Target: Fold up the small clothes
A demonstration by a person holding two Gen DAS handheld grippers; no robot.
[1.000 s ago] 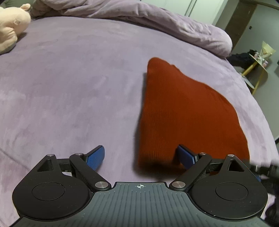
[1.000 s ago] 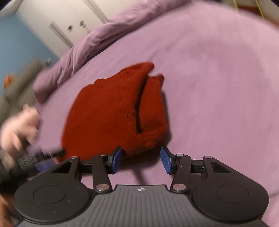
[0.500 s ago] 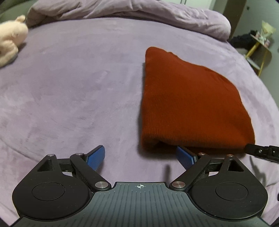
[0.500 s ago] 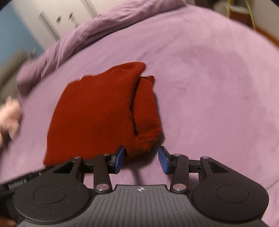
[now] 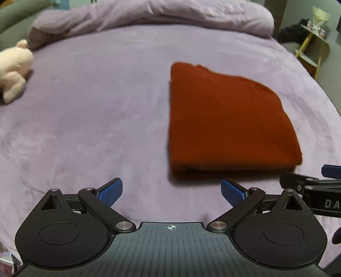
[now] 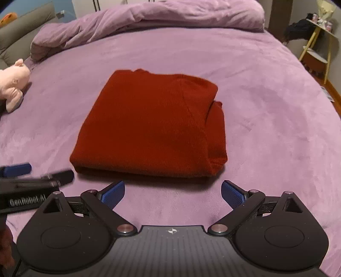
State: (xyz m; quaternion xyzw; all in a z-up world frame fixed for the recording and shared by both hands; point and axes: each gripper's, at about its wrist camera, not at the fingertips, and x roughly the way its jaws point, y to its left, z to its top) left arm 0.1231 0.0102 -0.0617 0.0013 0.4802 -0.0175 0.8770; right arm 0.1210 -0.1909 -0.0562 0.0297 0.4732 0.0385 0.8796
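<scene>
Rust-red knit garment (image 6: pixel 151 125) is lying folded into a compact rectangle on the purple bedspread (image 6: pixel 266 95), its thick folded edge facing both cameras and a tucked layer showing along its right side. Nothing is touching it.

Just short of that near edge, the right gripper (image 6: pixel 172 192) is hovering over bare bedspread; its jaws have just been opening and are now standing wide apart, with only the cover between the blue pads (image 6: pixel 232 195).

Off the garment's near-left corner, the left gripper (image 5: pixel 171 191) is likewise hanging above the bedspread, its jaws having just been opening a little further and now spread fully, gripping nothing. From its own camera the garment (image 5: pixel 223 123) is sitting ahead and to the right. Each gripper is peeking into the edge of the other's view.

Farther back, a rumpled purple duvet (image 6: pixel 149 17) is lying bunched across the bed, and a pink plush toy (image 6: pixel 11 83) is resting near the left edge. A yellow-legged side table (image 6: pixel 319 42) is standing beyond the bed at right.
</scene>
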